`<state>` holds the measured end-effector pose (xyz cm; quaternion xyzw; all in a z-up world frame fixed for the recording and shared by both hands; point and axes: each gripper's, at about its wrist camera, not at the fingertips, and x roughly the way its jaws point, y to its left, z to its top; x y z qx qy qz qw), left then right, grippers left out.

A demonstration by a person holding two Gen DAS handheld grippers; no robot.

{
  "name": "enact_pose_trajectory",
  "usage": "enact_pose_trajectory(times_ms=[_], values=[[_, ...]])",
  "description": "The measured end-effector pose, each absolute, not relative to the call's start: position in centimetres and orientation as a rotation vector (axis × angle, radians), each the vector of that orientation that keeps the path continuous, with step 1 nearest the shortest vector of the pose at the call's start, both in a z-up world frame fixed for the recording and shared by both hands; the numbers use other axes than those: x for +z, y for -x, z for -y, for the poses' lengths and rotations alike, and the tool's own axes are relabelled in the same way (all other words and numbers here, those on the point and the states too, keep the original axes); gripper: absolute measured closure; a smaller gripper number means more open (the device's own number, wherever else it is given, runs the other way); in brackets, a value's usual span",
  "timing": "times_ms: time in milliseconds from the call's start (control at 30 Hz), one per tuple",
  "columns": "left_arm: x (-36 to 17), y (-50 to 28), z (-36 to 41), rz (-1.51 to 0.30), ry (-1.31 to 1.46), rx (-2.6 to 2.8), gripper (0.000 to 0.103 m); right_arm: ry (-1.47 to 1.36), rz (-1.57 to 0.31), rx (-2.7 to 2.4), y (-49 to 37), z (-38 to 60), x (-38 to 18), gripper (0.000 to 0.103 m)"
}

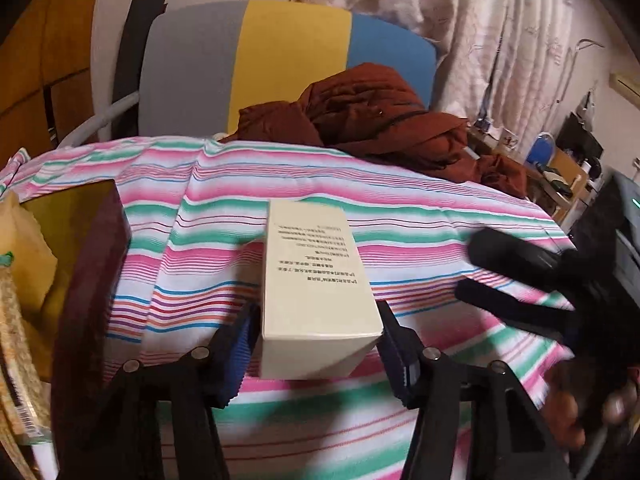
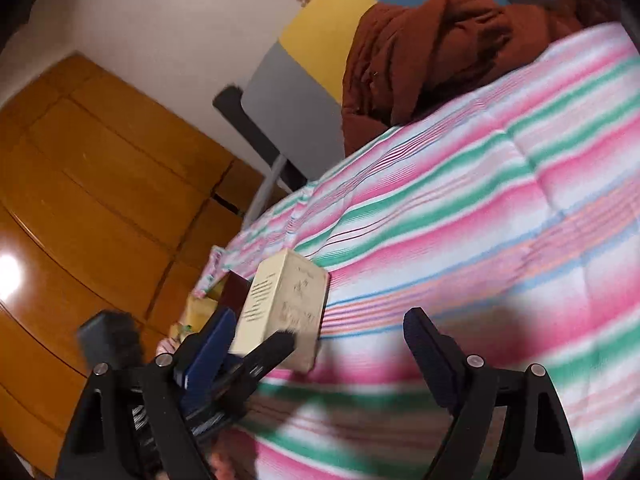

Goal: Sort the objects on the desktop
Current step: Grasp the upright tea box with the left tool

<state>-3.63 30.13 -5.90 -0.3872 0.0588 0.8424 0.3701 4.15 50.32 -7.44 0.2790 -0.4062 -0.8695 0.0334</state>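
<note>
cream box [image 1: 316, 292] | lies mid-bench on striped cloth [image 1: 420, 220], printed lines too small to read | left gripper [image 1: 316, 344] fingers pressed on its near end | right gripper [image 2: 320, 344] fingers wide apart, holding nothing

The cloth [image 1: 400, 216] over the worktop is striped in pink, white and green, with thin blue, orange, red and purple lines. The cream box [image 1: 316, 276] carries small black print on 1 face. The open box [image 1: 92, 264] at the left is dark maroon outside and yellow inside. The chair back [image 1: 248, 64] has 3 bands: grey, yellow, blue. The crumpled garment [image 1: 380, 120] is rust brown. The wardrobe [image 2: 80, 184] is glossy orange-brown wood. The curtain [image 1: 480, 20] is pale with a faint pattern.
</note>
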Motion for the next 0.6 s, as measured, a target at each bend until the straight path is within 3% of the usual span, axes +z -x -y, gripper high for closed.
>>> enact_pose_trajectory(times_ms=[300,600], values=[[-6.7,2.3,-28.0,-0.193,0.990,2.140,0.049,-1.060,1.233,-2.511,2.0,-48.5,-8.8,0.016],[-7.0,1.7,-26.9,-0.192,0.993,2.127,0.050,-1.234,1.077,-2.422,4.1,-45.0,-9.5,0.016]])
